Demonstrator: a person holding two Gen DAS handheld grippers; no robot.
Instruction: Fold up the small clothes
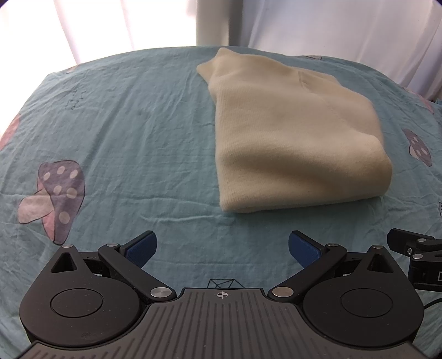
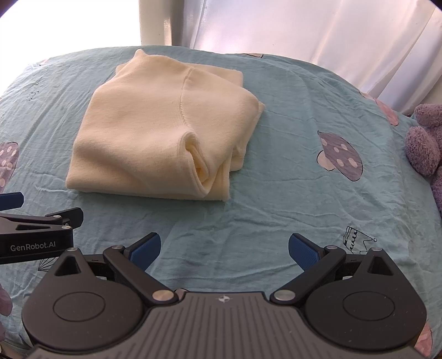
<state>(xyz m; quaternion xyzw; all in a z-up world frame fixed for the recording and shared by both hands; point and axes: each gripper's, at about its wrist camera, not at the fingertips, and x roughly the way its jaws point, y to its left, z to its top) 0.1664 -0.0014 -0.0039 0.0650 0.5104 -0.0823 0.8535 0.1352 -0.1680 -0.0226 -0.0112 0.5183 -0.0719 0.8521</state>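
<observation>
A cream knit garment [image 1: 290, 132] lies folded into a thick bundle on the teal mushroom-print sheet [image 1: 124, 124]. In the right wrist view the garment [image 2: 163, 129] shows a folded sleeve opening at its near right corner. My left gripper [image 1: 222, 250] is open and empty, a short way in front of the bundle's near edge and apart from it. My right gripper [image 2: 223, 250] is open and empty, in front of and to the right of the bundle. The left gripper's body [image 2: 36, 234] shows at the left edge of the right wrist view.
White curtains [image 2: 317, 36] and a pale post [image 2: 156, 22] stand behind the far edge of the bed. A purple plush toy [image 2: 425, 143] lies at the right edge. The right gripper's body [image 1: 420, 256] shows at the right of the left wrist view.
</observation>
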